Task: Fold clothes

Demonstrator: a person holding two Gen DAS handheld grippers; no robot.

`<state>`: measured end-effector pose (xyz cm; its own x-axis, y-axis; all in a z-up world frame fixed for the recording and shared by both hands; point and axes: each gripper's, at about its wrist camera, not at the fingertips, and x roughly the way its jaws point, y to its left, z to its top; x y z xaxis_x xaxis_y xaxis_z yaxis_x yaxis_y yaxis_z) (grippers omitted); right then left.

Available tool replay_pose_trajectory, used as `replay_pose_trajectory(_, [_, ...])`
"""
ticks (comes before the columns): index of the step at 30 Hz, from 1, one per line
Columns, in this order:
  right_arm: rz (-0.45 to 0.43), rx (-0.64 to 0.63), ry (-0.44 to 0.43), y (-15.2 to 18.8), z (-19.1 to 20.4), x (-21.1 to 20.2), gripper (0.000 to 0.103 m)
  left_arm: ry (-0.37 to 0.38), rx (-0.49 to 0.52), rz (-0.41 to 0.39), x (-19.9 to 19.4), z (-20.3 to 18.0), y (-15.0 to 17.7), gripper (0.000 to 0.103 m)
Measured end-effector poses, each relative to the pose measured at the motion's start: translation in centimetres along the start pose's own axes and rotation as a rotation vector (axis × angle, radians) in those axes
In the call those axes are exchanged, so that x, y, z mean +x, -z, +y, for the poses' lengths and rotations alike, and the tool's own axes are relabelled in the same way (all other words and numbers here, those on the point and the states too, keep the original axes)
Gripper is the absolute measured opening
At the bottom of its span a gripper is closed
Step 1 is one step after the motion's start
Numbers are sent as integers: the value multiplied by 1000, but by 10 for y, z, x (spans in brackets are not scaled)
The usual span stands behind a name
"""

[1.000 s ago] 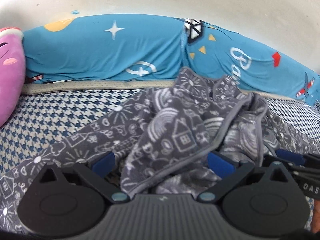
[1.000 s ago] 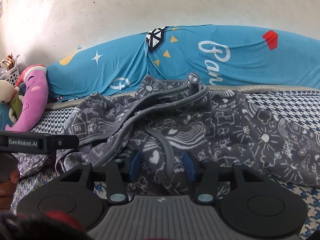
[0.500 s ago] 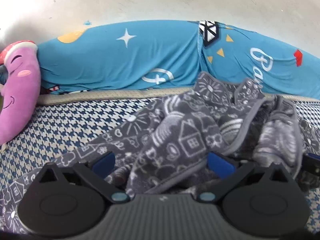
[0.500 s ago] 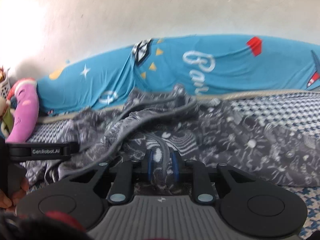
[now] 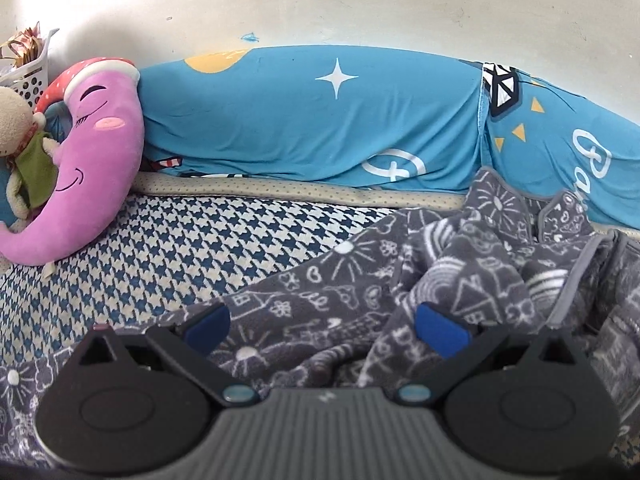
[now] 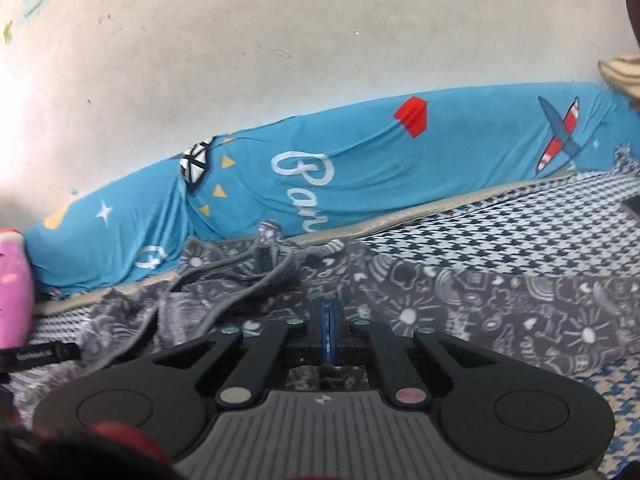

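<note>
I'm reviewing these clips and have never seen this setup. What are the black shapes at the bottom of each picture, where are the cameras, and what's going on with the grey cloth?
There is no robot here: a person holds a two-finger tool in each hand, each with a camera looking forward along its fingers. The black shapes are the tools themselves. The left tool has its blue pads wide apart above the grey patterned garment, gripping nothing. The right tool has just closed; its pads meet, apparently pinching a fold of that garment, though the cloth between them is hard to see. The garment lies crumpled on a houndstooth bed cover, with a long blue pillow behind and a pink plush toy at the left.
</note>
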<state>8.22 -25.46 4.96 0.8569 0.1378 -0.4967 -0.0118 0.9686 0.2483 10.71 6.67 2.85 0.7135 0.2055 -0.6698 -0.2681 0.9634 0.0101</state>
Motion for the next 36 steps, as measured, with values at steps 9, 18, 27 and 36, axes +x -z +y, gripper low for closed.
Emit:
replay_pose_trajectory(9, [47,87,-183,1,9,7,26,118,49,-16,-17,-6,5,103])
replay_pose_trajectory(18, [96,221,-232,8,14,34,41,204,129,-3,-20,-24,13,103])
replay_pose_trajectory(27, [97,268,-237,9,15,50,41,220,171,20,-11,-33,19,103])
replay_pose_trajectory(36, [30,134,-231,2,33,32,10,207,194,-4,-6,-47,22,103])
